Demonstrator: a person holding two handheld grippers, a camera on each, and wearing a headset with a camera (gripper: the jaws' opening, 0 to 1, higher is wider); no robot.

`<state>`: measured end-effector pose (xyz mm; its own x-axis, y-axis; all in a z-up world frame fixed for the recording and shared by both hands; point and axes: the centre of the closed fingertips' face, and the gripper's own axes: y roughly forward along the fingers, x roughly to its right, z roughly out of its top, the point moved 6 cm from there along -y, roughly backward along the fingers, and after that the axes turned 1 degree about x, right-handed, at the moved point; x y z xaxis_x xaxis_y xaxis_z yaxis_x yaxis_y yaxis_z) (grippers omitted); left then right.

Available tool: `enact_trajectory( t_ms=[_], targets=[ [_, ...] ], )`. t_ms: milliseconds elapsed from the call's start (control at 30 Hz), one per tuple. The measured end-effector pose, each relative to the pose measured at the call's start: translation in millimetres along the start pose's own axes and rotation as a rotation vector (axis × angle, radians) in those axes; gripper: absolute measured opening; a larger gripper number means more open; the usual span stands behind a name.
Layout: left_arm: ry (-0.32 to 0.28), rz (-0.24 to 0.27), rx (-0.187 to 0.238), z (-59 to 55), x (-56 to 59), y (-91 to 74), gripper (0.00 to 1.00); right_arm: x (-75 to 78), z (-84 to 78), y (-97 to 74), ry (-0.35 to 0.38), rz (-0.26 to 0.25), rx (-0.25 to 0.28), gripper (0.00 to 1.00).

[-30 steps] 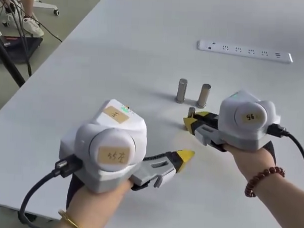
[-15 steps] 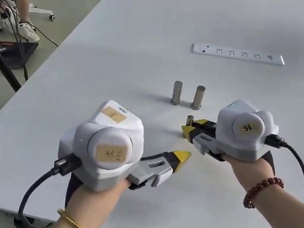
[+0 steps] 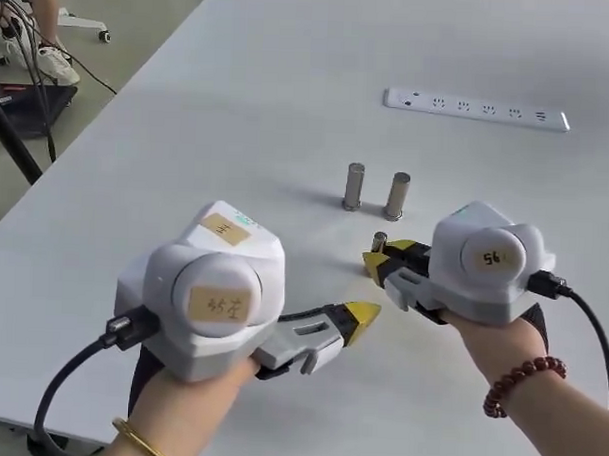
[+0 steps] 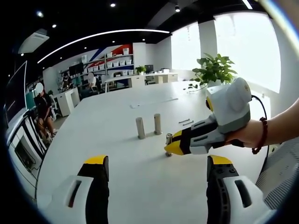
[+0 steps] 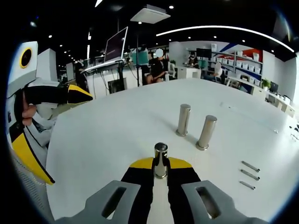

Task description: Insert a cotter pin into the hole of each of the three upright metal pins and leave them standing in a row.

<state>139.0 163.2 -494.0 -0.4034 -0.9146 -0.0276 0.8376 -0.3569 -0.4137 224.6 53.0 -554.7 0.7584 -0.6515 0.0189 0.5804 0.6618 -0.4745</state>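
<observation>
Left gripper (image 3: 365, 312): jaws spread wide with nothing between them, tips over the white table (image 3: 239, 106) at 6 o'clock from the gripped pin
Left metal pin (image 3: 354, 186): upright on the table, at 11 o'clock from the gripped pin
Right metal pin (image 3: 398, 195): upright just beside it, not touching
Gripped pin (image 3: 380, 241): upright metal pin
Right gripper (image 3: 375, 259): jaws drawn narrow, clamped on the gripped pin from both sides
Cotter pins (image 5: 247, 175): three lying flat, at 3 to 4 o'clock from the gripped pin in the right gripper view
Power strip (image 3: 476, 107): at 1 o'clock, well beyond the pins
</observation>
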Motion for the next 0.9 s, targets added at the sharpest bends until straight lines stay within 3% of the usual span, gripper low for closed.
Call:
enact_trajectory(
  t_ms=[900],
  targets=[
    [-0.001, -0.006, -0.005, 0.2, 1.5, 0.8, 0.86, 2.0, 5.7, -2.1, 0.000, 0.001, 0.015, 0.07]
  ],
)
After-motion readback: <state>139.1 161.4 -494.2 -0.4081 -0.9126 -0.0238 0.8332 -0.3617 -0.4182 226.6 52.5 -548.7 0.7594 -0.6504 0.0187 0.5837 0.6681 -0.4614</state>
